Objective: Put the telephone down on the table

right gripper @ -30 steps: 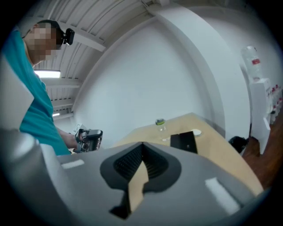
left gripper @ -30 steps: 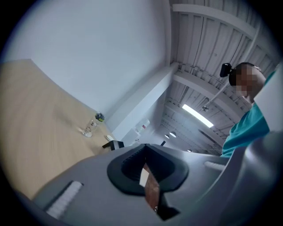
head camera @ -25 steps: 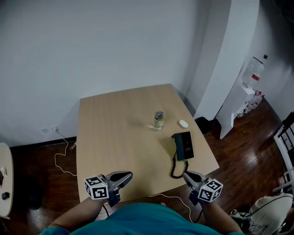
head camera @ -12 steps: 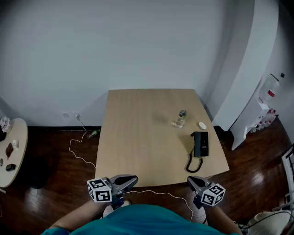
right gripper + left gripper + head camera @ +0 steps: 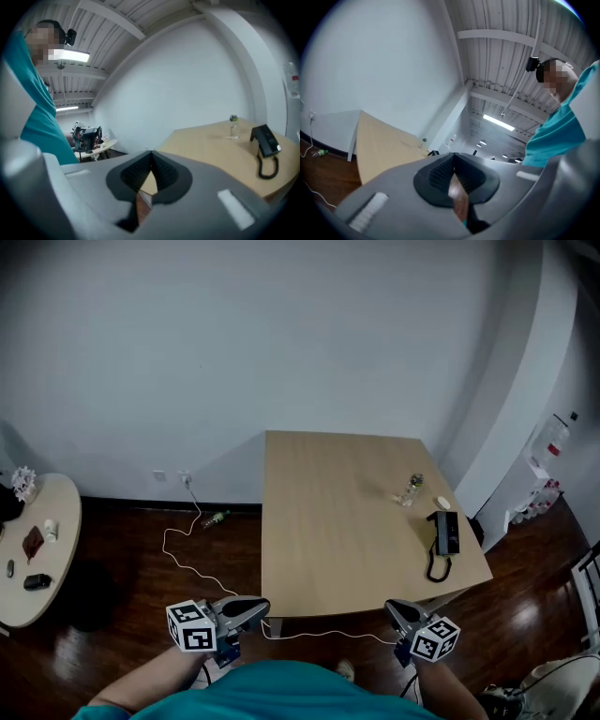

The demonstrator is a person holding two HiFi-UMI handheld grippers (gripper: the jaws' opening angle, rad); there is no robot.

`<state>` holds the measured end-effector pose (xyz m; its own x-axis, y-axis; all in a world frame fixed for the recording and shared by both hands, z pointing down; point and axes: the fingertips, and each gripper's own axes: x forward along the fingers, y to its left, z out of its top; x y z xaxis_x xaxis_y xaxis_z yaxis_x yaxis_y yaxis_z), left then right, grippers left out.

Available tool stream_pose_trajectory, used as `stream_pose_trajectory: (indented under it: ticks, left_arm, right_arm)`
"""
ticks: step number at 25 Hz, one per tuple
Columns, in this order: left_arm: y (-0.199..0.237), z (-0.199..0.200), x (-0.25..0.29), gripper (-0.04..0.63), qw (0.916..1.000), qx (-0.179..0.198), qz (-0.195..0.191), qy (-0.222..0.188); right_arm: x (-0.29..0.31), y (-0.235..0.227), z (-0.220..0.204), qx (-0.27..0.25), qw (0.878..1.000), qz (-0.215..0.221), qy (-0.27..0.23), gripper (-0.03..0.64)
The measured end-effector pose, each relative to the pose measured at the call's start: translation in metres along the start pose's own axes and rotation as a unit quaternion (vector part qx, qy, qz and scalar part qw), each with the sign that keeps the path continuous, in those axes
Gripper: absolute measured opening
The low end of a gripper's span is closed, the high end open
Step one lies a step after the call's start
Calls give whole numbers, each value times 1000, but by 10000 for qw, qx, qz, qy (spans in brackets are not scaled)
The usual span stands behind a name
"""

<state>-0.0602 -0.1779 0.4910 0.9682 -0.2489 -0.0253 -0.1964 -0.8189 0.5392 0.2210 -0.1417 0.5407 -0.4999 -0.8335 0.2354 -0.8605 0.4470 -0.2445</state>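
Black corded telephone [image 5: 446, 532], head view: it lies flat on the light wooden tabletop [image 5: 328, 521], near the right edge, with its coiled cord curling toward the front edge.
Head view, other things: a small clear plastic bottle [image 5: 410, 489] stands upright behind the telephone; a small white oval object [image 5: 442, 503] lies just beside the telephone's far end.
Head view, grippers: the left gripper [image 5: 262, 606] and the right gripper [image 5: 390, 606] are both in front of the tabletop's front edge, above the dark wooden floor [image 5: 131, 615] and well apart from the telephone.
Left gripper view: the fingers [image 5: 440, 172] are closed together with nothing between them; the tabletop shows far at the left.
Right gripper view: the fingers [image 5: 161, 173] are closed together and empty; the telephone [image 5: 266, 140] lies on the tabletop at the right, and the bottle [image 5: 233, 125] stands beyond it.
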Motion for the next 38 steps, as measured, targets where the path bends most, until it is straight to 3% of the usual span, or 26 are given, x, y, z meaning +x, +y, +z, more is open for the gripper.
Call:
stream_pose_trajectory:
  ticks: [4, 9, 19, 24, 33, 38]
  left_arm:
    - [-4, 3, -51, 6, 9999, -41, -48, 147]
    - [-29, -3, -88, 6, 9995, 185, -143, 201]
    - [-84, -41, -149, 6, 9985, 79, 525, -101]
    - [-100, -40, -182, 6, 9969, 48, 700, -357]
    - [-82, -40, -300, 6, 9972, 50, 600, -433]
    - [-70, -24, -393, 6, 9973, 346, 526, -372]
  right_arm:
    - [19, 61, -5, 4, 10000, 17, 23, 2]
    - [20, 111, -9, -24, 9998, 181, -63, 2]
    - [2, 166, -47, -33, 9966, 816, 55, 2]
    - [-7, 200, -63, -16, 9954, 941, 199, 2]
    - [38, 302, -64, -287, 9958, 838, 244, 2]
    - [81, 382, -59, -317, 9960, 789, 261, 2]
